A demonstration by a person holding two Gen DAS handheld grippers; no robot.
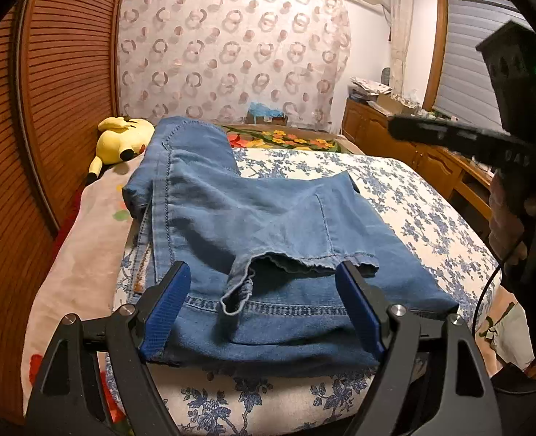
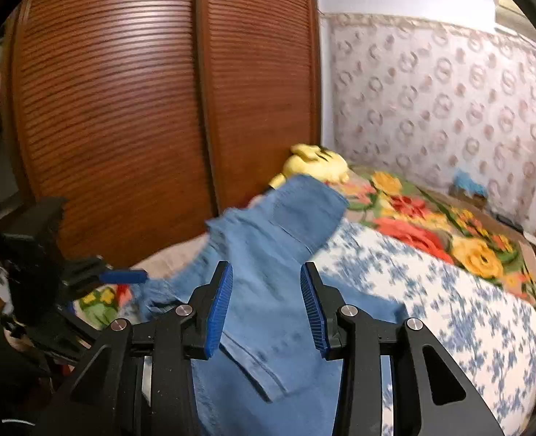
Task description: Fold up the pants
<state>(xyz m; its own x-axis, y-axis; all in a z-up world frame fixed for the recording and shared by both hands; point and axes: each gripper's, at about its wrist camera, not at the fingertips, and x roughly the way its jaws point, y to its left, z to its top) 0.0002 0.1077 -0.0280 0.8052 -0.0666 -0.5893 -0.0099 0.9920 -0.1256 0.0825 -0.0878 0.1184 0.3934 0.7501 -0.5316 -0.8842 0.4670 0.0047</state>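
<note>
One pair of folded blue pants [image 1: 253,225] on bed [image 1: 413,196], left hand-held gripper [image 1: 264,290] released, right hand-held gripper [image 2: 267,301] released

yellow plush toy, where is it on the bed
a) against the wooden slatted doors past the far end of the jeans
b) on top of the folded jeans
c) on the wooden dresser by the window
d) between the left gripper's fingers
a: the yellow plush toy lies beside the wooden slatted doors, beyond the far end of the jeans.
</note>
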